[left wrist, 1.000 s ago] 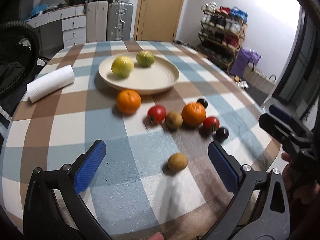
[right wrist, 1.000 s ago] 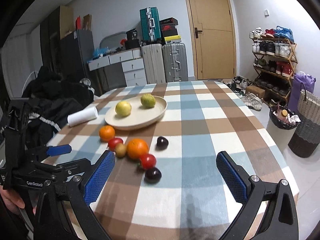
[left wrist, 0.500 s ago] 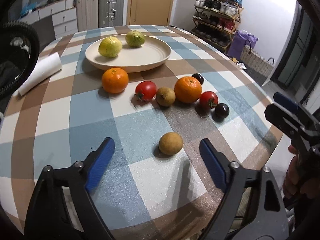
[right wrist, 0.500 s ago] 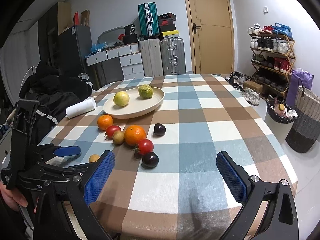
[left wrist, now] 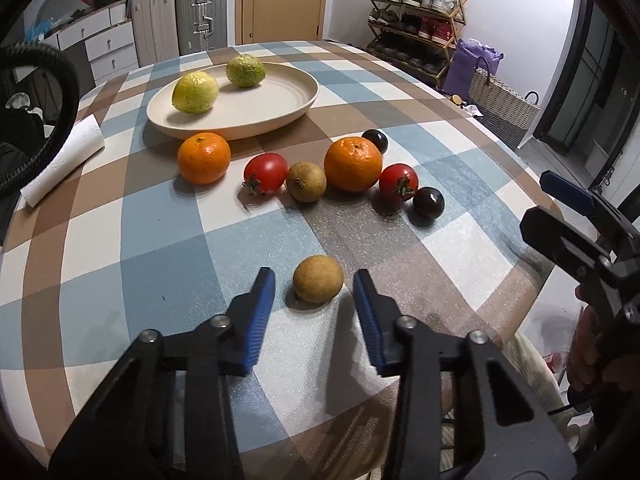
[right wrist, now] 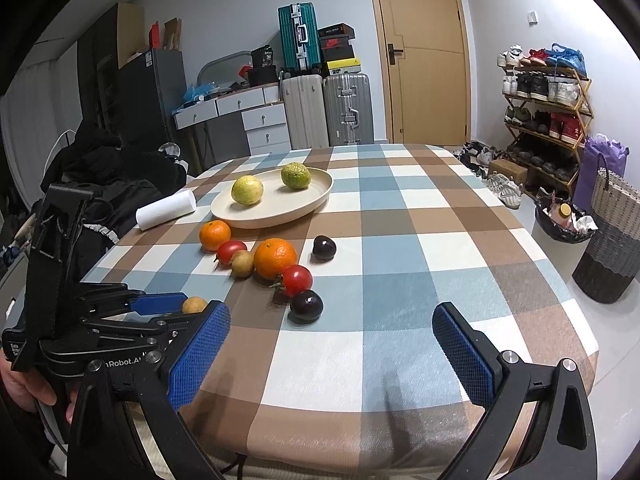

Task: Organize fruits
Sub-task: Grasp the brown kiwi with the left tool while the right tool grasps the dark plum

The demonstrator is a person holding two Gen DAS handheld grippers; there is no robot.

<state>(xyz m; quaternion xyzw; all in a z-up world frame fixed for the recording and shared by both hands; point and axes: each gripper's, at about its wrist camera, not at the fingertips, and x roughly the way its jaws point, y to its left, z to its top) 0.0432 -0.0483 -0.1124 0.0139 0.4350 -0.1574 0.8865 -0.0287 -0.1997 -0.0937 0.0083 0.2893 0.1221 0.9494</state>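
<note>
A small tan round fruit (left wrist: 318, 279) lies alone near the table's front edge. My left gripper (left wrist: 314, 280) is open and straddles it, with a narrow gap on each side. Farther back lie two oranges (left wrist: 204, 158) (left wrist: 353, 164), two tomatoes (left wrist: 265, 173) (left wrist: 399, 182), another tan fruit (left wrist: 306, 181) and two dark plums (left wrist: 375, 140) (left wrist: 429, 202). The cream plate (left wrist: 276, 100) holds a yellow fruit (left wrist: 195, 92) and a green fruit (left wrist: 245, 71). My right gripper (right wrist: 330, 316) is open over the checked cloth, with nothing between its fingers, right of the nearest plum (right wrist: 306, 305).
A white paper roll (left wrist: 60, 160) lies at the table's left edge. Off the right side stand a woven basket (right wrist: 612, 240) and a shoe rack (right wrist: 548, 112). Dark clothing (right wrist: 112, 176) is piled left of the table. A hand (right wrist: 24, 388) holds the left gripper.
My left gripper moved forward and down to the lone tan fruit, and its jaws narrowed around it. The right gripper stayed open and shifted only slightly.
</note>
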